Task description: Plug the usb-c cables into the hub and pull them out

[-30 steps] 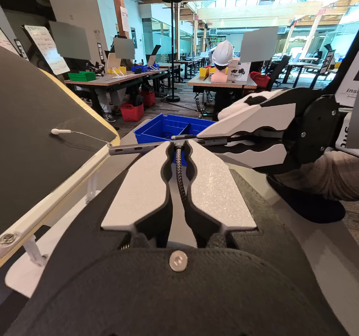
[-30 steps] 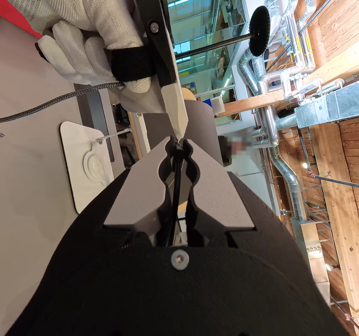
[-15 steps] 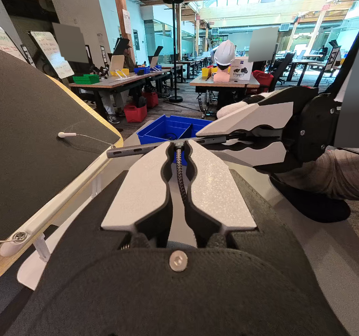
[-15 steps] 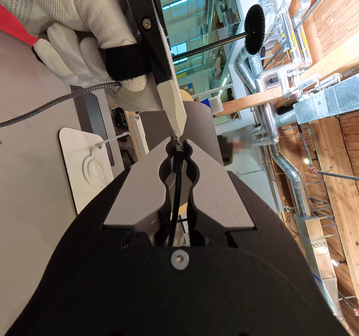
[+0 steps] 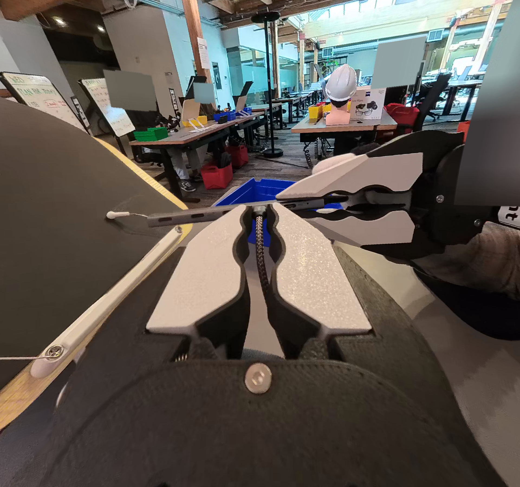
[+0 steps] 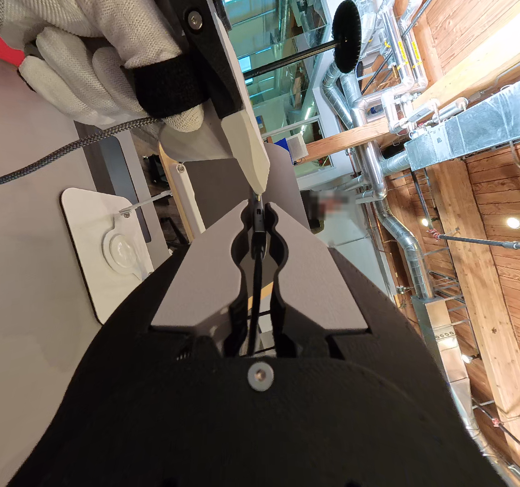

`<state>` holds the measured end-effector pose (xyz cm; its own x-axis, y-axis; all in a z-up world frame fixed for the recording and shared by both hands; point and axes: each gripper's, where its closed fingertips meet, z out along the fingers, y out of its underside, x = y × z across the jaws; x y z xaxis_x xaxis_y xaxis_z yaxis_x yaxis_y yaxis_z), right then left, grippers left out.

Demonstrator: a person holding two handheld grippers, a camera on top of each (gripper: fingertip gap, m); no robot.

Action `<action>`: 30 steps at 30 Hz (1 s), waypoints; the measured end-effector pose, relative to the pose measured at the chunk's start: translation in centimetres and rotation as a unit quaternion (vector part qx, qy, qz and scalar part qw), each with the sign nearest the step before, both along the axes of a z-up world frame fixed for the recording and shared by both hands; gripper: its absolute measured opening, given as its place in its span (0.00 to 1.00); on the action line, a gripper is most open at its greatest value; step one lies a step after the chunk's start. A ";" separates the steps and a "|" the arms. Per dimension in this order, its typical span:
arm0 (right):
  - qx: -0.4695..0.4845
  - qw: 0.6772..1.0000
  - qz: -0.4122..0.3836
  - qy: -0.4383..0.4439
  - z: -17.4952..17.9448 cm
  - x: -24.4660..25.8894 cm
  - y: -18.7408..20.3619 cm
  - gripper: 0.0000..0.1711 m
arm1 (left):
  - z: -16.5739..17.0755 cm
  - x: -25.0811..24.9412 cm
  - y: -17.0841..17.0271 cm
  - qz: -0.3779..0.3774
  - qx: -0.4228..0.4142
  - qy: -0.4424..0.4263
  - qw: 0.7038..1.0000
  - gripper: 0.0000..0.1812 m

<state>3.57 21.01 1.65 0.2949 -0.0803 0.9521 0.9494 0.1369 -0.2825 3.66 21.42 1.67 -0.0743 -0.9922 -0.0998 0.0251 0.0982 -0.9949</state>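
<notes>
Open-plan workshop with timber beams, exposed ducting and rows of desks forms the background; the grey surface [image 5: 464,360] lies beneath both tools, with a tilted black board [image 5: 56,220] at the left. Left tongs [image 5: 257,214] are closed on a braided usb-c cable [image 5: 260,248], its metal plug pinched at the tips and pointing at the long edge of the hub [image 5: 194,215]; right tongs [image 5: 298,206] enter from the right and are clamped on the hub's far end, holding the slim grey bar level and clear of the surface. In the right wrist view the right tongs [image 6: 259,206] grip the hub [image 6: 258,220] end-on, the hub's own black lead [image 6: 254,290] running back between the fingers; the tip of the left tongs [image 6: 259,183] stands just ahead of it, the gloved hand [image 6: 84,59] behind, the braided cable [image 6: 70,147] trailing to the left. Step in hand, by judgement: insertion or withdrawal of the braided plug at a side port; whether the plug is seated cannot be told, the joint being hidden behind the fingertips. Next move calls for a straight push or pull along the port axis with the hub held rigid; any skew risks binding the plug. Containers: a blue bin [image 5: 261,192] sits behind the hub; contents not visible; red, yellow and green bins on the distant desks are too small to judge.
</notes>
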 end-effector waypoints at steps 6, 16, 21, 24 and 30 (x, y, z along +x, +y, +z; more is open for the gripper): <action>0.011 1.000 0.008 -0.023 0.2 -0.2 -0.5 0.03 | 0.3 -0.1 -0.4 -0.006 0.001 0.000 1.000 0.06; 0.029 0.999 0.009 -0.025 0.7 -0.2 -0.6 0.02 | 0.9 -0.3 -0.6 0.014 0.033 -0.008 0.999 0.06; 0.038 0.999 -0.002 -0.026 1.2 0.2 -0.7 0.00 | 1.3 -0.1 -0.7 0.032 0.034 -0.016 0.999 0.06; 0.032 0.999 0.001 -0.020 1.1 0.4 -0.6 0.00 | 1.2 0.1 -0.4 0.055 0.050 -0.008 0.997 0.05; 0.028 1.000 0.005 -0.005 1.0 0.5 -0.3 0.00 | 1.1 0.2 -0.3 0.060 0.056 -0.008 0.997 0.06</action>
<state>4.11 20.69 2.65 0.2862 -0.1307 0.9492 0.9508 0.1610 -0.2645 3.88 21.09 2.73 0.0465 -0.9764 -0.2111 0.0217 0.2123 -0.9770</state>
